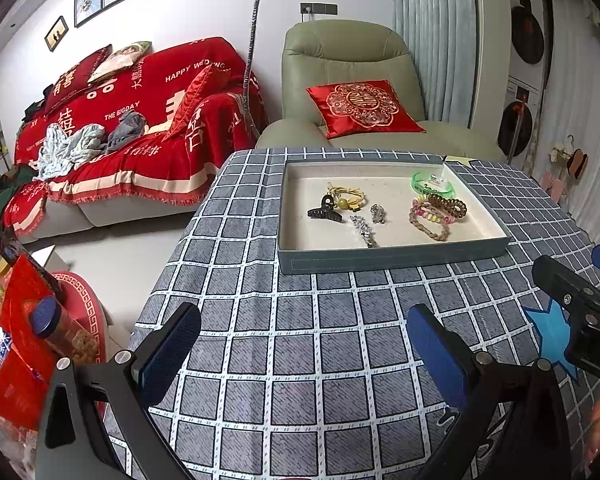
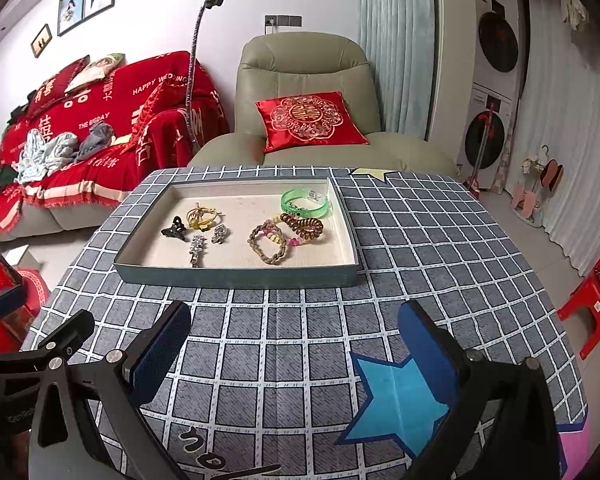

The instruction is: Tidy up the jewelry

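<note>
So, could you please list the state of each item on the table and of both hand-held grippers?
Left hand-held gripper: open, empty, above the cloth.
Right hand-held gripper: open, empty.
Tray: lidless, flat on the checked tablecloth.
Green bangle: lying in the tray's far right corner.
Brown coil hair tie: lying in the tray, beside the braided bracelet.
Black claw clip: closed, lying in the tray.
Silver hairpin: lying flat.

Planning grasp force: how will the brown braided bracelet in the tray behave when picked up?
The brown braided bracelet looks like woven cord lying in an uneven loop, so it is probably floppy and will sag. It looks light. It overlaps the pink beaded bracelet, which may drag along.
</note>
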Demonstrator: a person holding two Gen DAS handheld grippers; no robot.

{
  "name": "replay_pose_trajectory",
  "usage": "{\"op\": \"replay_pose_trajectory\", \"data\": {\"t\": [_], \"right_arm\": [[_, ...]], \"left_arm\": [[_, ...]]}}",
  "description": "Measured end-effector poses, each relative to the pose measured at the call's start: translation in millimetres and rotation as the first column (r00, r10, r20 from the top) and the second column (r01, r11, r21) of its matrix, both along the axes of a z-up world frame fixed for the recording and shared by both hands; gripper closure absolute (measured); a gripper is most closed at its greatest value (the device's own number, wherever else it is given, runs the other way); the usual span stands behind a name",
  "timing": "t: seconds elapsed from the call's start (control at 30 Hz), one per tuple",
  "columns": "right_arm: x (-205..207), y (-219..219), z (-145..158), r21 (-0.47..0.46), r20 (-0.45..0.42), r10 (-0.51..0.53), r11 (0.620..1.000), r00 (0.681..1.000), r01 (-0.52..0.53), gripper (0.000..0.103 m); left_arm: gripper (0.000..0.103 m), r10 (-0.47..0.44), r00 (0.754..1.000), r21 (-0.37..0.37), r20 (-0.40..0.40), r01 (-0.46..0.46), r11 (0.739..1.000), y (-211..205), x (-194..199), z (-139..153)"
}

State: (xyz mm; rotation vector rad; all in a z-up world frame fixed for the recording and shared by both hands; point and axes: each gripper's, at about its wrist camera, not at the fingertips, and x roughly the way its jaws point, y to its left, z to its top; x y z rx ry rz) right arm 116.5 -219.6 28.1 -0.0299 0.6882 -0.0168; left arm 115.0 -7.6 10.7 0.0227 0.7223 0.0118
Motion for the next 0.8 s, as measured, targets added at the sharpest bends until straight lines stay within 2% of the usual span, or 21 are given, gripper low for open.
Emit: {"op": "replay_pose_trajectory", "data": {"t": [0.8], "right_arm": [[0.3, 1.5, 1.0, 0.006, -0.001, -0.002, 1.0, 1.0, 0.002, 0.0]], "left_arm": [[0.0, 0.0, 1.0, -0.002, -0.003, 0.0, 1.0, 1.9, 0.0, 0.0]]}}
